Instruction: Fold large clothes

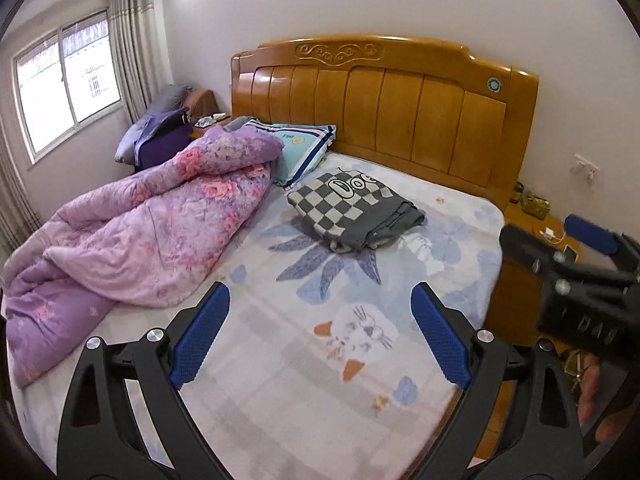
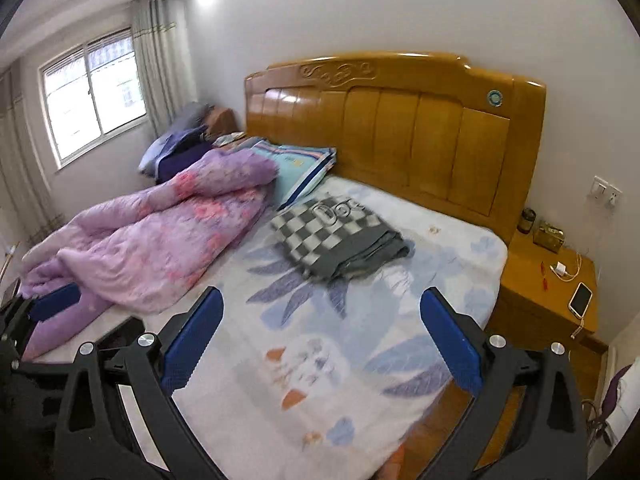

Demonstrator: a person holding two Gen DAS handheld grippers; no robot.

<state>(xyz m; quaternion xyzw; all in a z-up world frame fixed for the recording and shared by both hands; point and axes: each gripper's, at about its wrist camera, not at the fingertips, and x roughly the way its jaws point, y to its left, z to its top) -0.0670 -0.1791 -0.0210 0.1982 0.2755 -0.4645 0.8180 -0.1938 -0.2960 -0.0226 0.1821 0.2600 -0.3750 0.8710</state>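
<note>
Left wrist view: the left hand-held gripper hangs spread wide and empty over the foot of the bed, while the checked garment lies folded near the headboard, beside the purple quilt

Right wrist view: the right hand-held gripper is likewise agape, holding nothing. I'd say the fold looks done; if tidying, pinch the loose grey edge squarely, both sides together
</note>
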